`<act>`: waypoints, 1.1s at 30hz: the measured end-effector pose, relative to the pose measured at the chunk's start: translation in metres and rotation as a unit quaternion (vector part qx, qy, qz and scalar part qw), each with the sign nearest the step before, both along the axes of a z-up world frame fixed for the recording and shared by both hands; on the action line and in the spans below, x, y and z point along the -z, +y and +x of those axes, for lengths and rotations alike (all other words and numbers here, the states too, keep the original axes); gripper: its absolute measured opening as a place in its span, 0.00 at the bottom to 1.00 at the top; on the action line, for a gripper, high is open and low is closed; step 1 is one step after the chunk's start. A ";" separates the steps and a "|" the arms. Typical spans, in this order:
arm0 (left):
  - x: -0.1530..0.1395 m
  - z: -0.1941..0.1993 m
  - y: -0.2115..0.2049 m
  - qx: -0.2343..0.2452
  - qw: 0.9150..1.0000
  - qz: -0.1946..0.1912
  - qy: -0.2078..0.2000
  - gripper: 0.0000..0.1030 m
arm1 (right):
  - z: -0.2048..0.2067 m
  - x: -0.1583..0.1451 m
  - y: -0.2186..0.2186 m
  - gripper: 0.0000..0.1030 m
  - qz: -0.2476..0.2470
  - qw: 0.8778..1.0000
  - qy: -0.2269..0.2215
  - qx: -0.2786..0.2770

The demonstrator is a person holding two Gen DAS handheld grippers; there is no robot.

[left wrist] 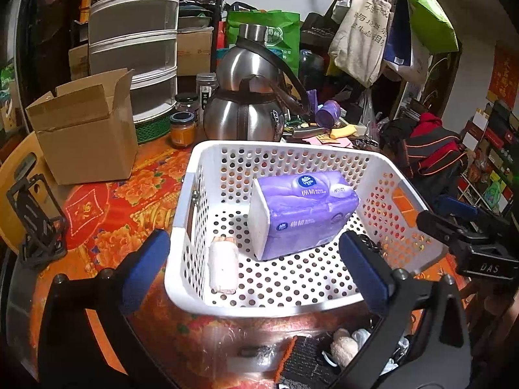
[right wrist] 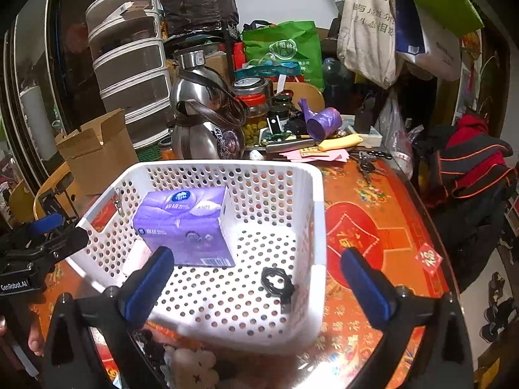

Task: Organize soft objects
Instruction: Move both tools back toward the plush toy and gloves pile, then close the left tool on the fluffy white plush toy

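Blue-padded fingers spread wide over a white basket (left wrist: 181,201).

Both the left gripper (left wrist: 254,269) and the right gripper (right wrist: 256,278) hover with fingers fully apart, holding and touching nothing. Inside the basket on the red floral tabletop (right wrist: 373,194) lie a purple tissue pack (left wrist: 305,214), a small pale roll (left wrist: 222,267) and a black cord (right wrist: 277,283).

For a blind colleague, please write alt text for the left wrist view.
A white basket on a red flowered table holds a purple tissue pack and a small pink roll. The open left hand-held gripper frames the basket, empty. A cardboard box and steel kettle stand behind.
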State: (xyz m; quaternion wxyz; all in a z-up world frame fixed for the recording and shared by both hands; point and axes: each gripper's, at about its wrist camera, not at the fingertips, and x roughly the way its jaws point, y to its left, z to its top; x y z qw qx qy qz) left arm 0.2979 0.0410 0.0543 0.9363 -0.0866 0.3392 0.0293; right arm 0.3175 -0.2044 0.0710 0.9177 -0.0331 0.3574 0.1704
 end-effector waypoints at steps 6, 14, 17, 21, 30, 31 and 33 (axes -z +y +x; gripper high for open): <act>-0.002 -0.024 -0.004 0.000 1.000 -0.004 -0.009 1.00 | -0.021 -0.004 -0.007 1.00 0.004 1.000 -0.007 -0.004; -0.002 -0.074 -0.016 0.021 0.999 -0.025 -0.025 1.00 | -0.065 -0.003 -0.022 1.00 0.036 0.999 -0.003 -0.029; 0.008 -0.096 -0.027 0.033 0.999 -0.032 -0.022 1.00 | -0.088 0.004 -0.028 1.00 0.038 0.999 -0.014 -0.037; 0.028 -0.109 -0.038 0.052 0.997 -0.058 -0.017 1.00 | -0.106 0.020 -0.030 0.99 0.041 0.998 -0.015 -0.052; 0.074 -0.098 -0.059 0.088 0.991 -0.097 0.030 0.74 | -0.099 0.055 -0.021 0.64 0.054 0.995 0.019 -0.081; 0.079 -0.096 -0.060 0.089 0.990 -0.104 0.037 0.73 | -0.098 0.058 -0.019 0.63 0.052 0.995 0.022 -0.082; 0.087 -0.090 -0.062 0.093 0.988 -0.116 0.048 0.64 | -0.095 0.063 -0.016 0.60 0.053 0.994 0.028 -0.088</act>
